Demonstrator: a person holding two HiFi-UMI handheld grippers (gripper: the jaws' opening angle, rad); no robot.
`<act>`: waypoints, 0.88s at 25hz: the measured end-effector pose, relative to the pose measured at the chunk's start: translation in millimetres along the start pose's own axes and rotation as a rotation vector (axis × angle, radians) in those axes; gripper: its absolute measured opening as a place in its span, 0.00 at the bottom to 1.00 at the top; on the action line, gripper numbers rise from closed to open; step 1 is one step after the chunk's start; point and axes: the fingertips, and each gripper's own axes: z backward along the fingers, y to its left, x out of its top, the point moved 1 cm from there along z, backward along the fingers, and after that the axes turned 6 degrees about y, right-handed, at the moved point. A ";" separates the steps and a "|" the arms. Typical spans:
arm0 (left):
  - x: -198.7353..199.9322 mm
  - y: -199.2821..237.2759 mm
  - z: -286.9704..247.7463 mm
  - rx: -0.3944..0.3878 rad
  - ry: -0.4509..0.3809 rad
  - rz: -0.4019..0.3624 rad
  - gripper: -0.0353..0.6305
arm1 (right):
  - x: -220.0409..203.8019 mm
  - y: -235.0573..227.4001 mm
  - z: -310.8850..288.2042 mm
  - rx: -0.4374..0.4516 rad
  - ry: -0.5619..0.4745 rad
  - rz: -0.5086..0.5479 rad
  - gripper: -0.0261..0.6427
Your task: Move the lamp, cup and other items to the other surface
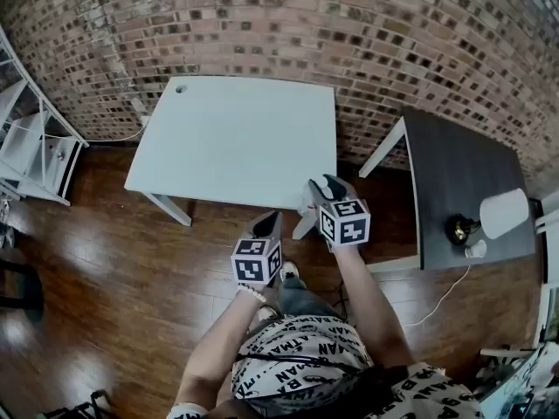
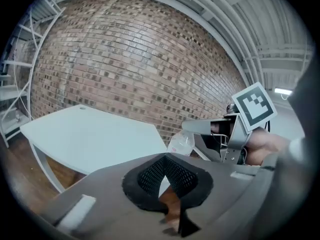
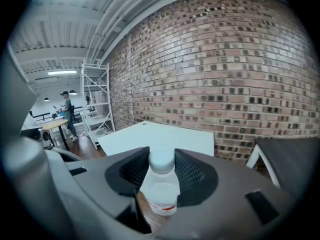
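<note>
Right gripper [image 3: 161, 170]: fingers clamped on a small clear plastic bottle [image 3: 160, 186] with a white cap. Its contents cannot be told. The bottle is roughly upright, long axis vertical, cap uppermost, and is carried above the floor [image 1: 131, 278] off the white tabletop's [image 1: 231, 138] near right corner.

Left gripper [image 2: 167, 184]: fingers drawn together, empty.

The lamp [image 1: 502, 212] and a small white cup [image 1: 476, 250] sit on the dark tabletop [image 1: 454, 173], far right.
</note>
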 end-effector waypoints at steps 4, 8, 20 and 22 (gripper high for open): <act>-30.5 -27.5 -5.0 -0.080 0.059 -0.016 0.05 | -46.5 -18.9 35.5 -0.086 0.041 -0.085 0.28; -45.6 -87.2 -33.2 -0.182 0.116 -0.080 0.05 | -91.2 -79.2 81.5 -0.204 0.067 -0.163 0.28; -46.1 -263.9 -124.9 -0.411 0.187 -0.277 0.05 | -137.6 -271.4 205.5 -0.484 0.019 -0.292 0.28; -46.0 -289.9 -141.5 -0.433 0.194 -0.302 0.05 | -137.8 -303.9 220.2 -0.512 0.006 -0.301 0.28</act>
